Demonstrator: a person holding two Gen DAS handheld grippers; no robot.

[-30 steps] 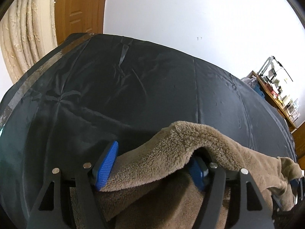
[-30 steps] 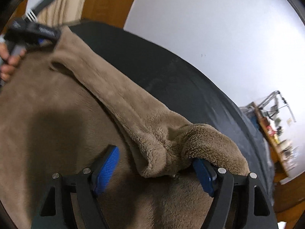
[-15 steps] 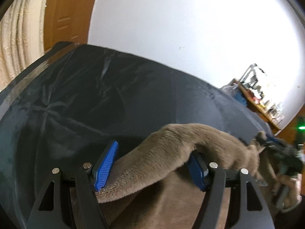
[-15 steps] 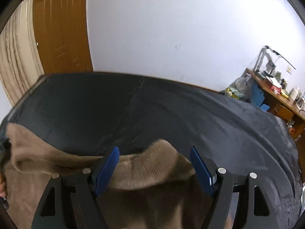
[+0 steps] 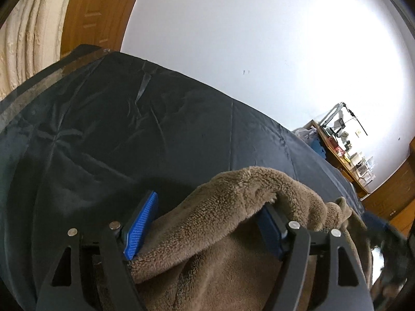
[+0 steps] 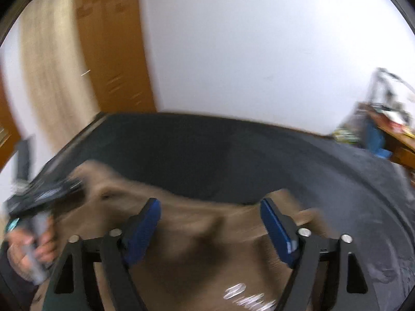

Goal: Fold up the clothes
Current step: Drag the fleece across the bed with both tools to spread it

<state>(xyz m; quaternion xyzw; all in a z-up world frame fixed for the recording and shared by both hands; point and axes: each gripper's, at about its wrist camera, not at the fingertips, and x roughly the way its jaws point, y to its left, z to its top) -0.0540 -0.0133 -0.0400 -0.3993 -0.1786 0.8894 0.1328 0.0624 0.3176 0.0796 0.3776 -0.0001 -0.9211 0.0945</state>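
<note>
A brown fleece garment (image 5: pixel 246 186) lies on a black sheet (image 5: pixel 129 129) that covers the bed. My left gripper (image 5: pixel 207 207) has its jaws opening. A thick fold of the fleece lies between them and drapes over the right finger, hiding most of that pad. The left pad (image 5: pixel 141 229) is bare along its upper part. In the blurred right wrist view, my right gripper (image 6: pixel 209 204) hangs above the fleece (image 6: pixel 197 246) with its jaws opening and neither pad pressing on cloth. A hand (image 6: pixel 28 246) holds the left gripper (image 6: pixel 75 184) at that view's left edge.
The black sheet (image 6: pixel 233 155) stretches bare towards a white wall. A wooden door (image 5: pixel 96 13) and a cream curtain (image 5: pixel 26 39) stand at the far left. A cluttered wooden desk (image 5: pixel 345 150) stands past the bed's right end.
My right gripper has risen and rolled, and the fleece fold that lay over its right finger has dropped away below it. The left gripper has turned a little, with the fleece still between its jaws.
</note>
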